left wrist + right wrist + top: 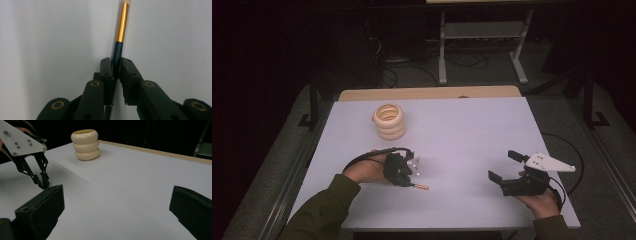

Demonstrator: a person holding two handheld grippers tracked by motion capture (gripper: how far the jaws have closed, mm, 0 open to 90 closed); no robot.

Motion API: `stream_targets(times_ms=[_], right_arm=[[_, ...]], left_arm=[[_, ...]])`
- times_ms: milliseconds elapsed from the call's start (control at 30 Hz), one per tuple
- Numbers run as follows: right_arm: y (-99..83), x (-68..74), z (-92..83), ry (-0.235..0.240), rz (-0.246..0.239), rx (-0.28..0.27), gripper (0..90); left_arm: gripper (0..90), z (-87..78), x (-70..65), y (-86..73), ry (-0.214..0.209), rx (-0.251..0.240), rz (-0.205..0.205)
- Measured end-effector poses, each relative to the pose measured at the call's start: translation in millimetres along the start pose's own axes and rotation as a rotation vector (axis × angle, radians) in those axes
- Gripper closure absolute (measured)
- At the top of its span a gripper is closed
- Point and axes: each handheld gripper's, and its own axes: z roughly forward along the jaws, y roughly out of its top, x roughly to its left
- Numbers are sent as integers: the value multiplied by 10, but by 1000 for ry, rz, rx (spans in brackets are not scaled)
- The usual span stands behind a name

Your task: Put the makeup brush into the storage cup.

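Clearly the left gripper (115, 65) has its jaws pinched on a thin pen (122, 23) at its dark barrel, lying near-left on the table (462, 130); light, stiff and slick, it could pivot. The right gripper (504, 165) hangs wide open, empty.

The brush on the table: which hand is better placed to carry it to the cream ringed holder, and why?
Left. The left gripper is already shut on the brush and sits nearer the holder. The right gripper stands open, apart from the brush.
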Motion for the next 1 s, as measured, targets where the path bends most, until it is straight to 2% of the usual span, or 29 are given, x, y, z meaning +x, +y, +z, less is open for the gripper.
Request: stream_targets(times_ms=[267, 400, 600, 1000], right_arm=[[-2, 1, 2, 2, 5, 4, 0], [-3, 0, 2, 2, 5, 3, 0], [-3, -4, -3, 0, 3, -1, 0], [-4, -2, -5, 0, 10, 3, 0]], left_arm=[[832, -1, 4, 1, -5, 0, -5], [834, -6, 11, -4, -10, -1, -22], [834, -60, 35, -32, -27, -41, -66], [835, -193, 58, -73, -12, -115, -165]])
